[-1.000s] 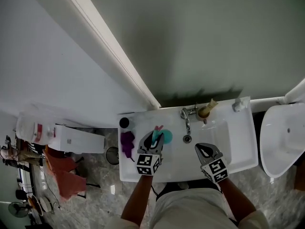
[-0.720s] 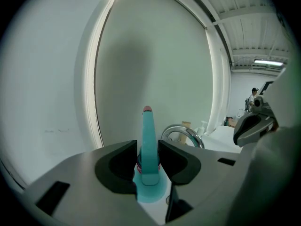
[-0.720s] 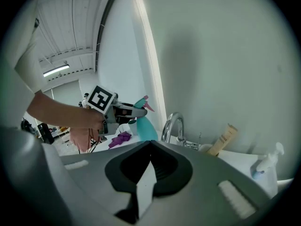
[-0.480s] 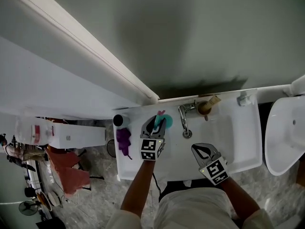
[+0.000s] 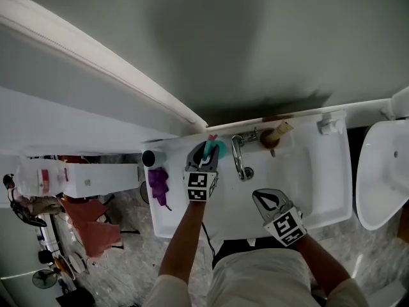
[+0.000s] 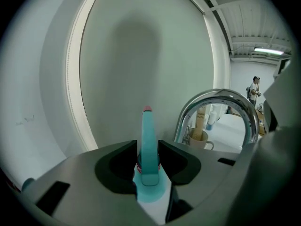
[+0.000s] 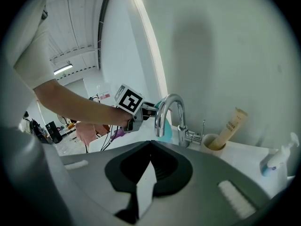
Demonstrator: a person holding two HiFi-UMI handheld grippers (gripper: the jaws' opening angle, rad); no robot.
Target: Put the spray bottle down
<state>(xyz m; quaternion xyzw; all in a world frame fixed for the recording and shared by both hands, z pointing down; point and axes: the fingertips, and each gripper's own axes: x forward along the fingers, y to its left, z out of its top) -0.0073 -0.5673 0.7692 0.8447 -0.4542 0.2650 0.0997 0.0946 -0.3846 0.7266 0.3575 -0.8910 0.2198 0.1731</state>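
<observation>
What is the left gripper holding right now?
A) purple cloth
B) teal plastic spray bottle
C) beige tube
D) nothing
B: the left gripper has its black jaws pressed on the neck of the teal plastic spray bottle, beside the curved chrome tap.

No word or number legible anywhere. Tube (image 7: 233,122) in cup (image 7: 214,142), 3 o'clock of tap (image 7: 171,114): dark print down side, too small to read. Left cube (image 5: 199,187) on left gripper (image 5: 205,148) and right cube (image 5: 285,227) on right gripper (image 5: 268,197): black-and-white square markers, no letters. White box (image 5: 96,181), 9 o'clock in head view: small mark, unreadable.
</observation>
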